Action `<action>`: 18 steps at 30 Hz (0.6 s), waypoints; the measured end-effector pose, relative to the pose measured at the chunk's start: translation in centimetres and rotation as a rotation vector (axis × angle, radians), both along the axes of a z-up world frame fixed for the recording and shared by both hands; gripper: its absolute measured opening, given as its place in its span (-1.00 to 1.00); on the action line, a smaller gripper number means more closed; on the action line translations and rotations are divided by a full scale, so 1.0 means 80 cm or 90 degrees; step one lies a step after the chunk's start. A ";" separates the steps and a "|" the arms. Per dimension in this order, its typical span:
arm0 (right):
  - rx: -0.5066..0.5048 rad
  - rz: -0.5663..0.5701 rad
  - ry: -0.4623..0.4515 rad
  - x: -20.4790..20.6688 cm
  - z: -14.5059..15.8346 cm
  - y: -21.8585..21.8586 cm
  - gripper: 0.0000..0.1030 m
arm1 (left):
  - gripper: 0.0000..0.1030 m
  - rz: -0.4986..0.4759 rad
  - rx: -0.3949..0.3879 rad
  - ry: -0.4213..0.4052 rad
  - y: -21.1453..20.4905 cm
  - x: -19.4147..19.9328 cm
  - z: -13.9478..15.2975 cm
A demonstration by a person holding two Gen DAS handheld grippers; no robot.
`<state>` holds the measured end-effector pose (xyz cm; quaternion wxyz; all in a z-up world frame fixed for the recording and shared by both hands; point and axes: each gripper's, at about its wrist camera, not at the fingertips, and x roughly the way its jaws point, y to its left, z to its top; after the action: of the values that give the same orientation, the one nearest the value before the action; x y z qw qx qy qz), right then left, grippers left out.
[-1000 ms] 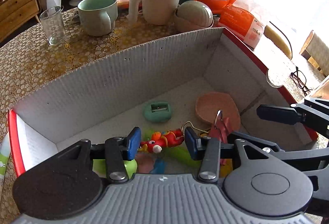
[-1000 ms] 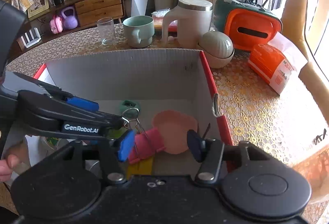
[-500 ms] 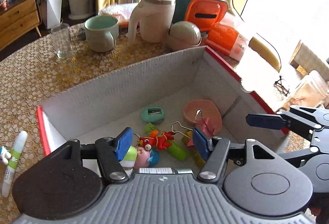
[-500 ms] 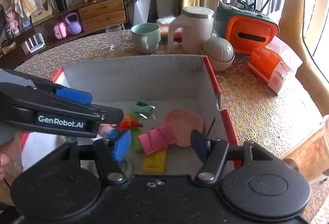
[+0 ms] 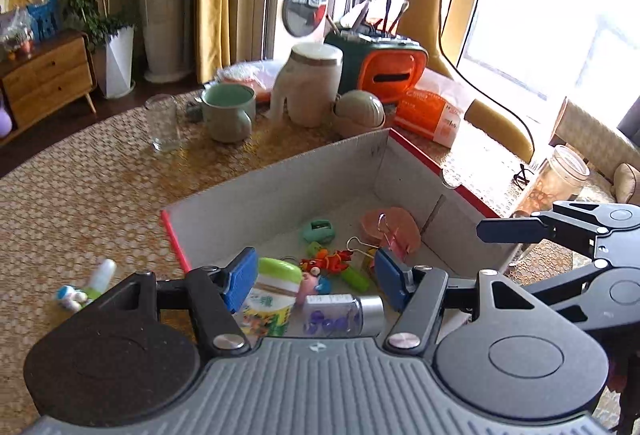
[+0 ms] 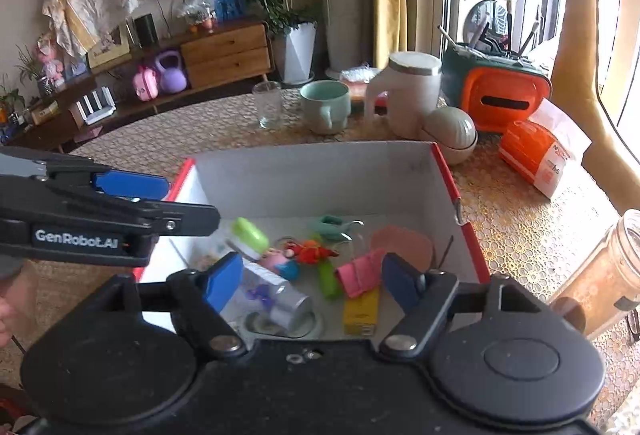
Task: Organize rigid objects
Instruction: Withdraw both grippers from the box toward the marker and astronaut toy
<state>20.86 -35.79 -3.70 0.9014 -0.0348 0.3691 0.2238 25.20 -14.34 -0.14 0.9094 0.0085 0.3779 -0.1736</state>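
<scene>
above the red-edged box (image 5: pixel 416 151), where the small rigid objects (image 6: pixel 308 251) lie loose, the left gripper (image 5: pixel 316 281) stands empty and released, the right gripper (image 6: pixel 312 285) is opening on nothing, and either could clip the box wall, likely shifting the contents.

The right gripper (image 6: pixel 312 281) is held over a red-edged cardboard box (image 6: pixel 320 171), its jaws opening with nothing pressed between them. A pink binder clip (image 6: pixel 360 273), a yellow block (image 6: pixel 361 311), a clear bottle (image 6: pixel 276 295) and a green-lidded tub (image 6: pixel 250 235) are seen inside. The left gripper (image 6: pixel 132 195) is seen at the left
</scene>
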 end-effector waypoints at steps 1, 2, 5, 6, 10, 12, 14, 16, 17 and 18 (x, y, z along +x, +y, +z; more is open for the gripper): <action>0.002 0.002 -0.002 -0.004 0.002 0.002 0.55 | 0.24 0.001 0.000 -0.005 0.005 -0.006 0.003; 0.003 0.004 -0.004 -0.007 0.005 0.005 0.57 | 0.25 0.002 0.000 -0.011 0.009 -0.012 0.007; 0.008 0.013 -0.011 -0.022 0.010 0.015 0.64 | 0.43 0.009 0.002 -0.033 0.024 -0.030 0.016; 0.011 0.018 -0.014 -0.026 0.012 0.018 0.66 | 0.43 0.011 0.001 -0.038 0.030 -0.035 0.018; 0.026 0.034 -0.020 -0.042 0.014 0.035 0.81 | 0.43 0.018 -0.001 -0.047 0.052 -0.055 0.023; 0.037 0.046 -0.026 -0.049 0.015 0.044 0.89 | 0.44 0.023 0.001 -0.050 0.063 -0.063 0.023; 0.043 0.056 -0.032 -0.057 0.016 0.053 0.97 | 0.46 0.037 0.006 -0.057 0.073 -0.072 0.024; 0.043 0.063 -0.042 -0.062 0.018 0.063 0.99 | 0.57 0.053 0.005 -0.064 0.085 -0.079 0.023; 0.038 0.064 -0.045 -0.064 0.018 0.069 0.99 | 0.60 0.059 0.002 -0.066 0.092 -0.082 0.023; 0.034 0.065 -0.048 -0.067 0.019 0.075 0.99 | 0.60 0.067 -0.003 -0.069 0.099 -0.086 0.022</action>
<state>15.52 -29.80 -2.21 0.9025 -0.0381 0.3267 0.2781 18.31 -6.38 1.64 0.9363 -0.0039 0.3278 -0.1260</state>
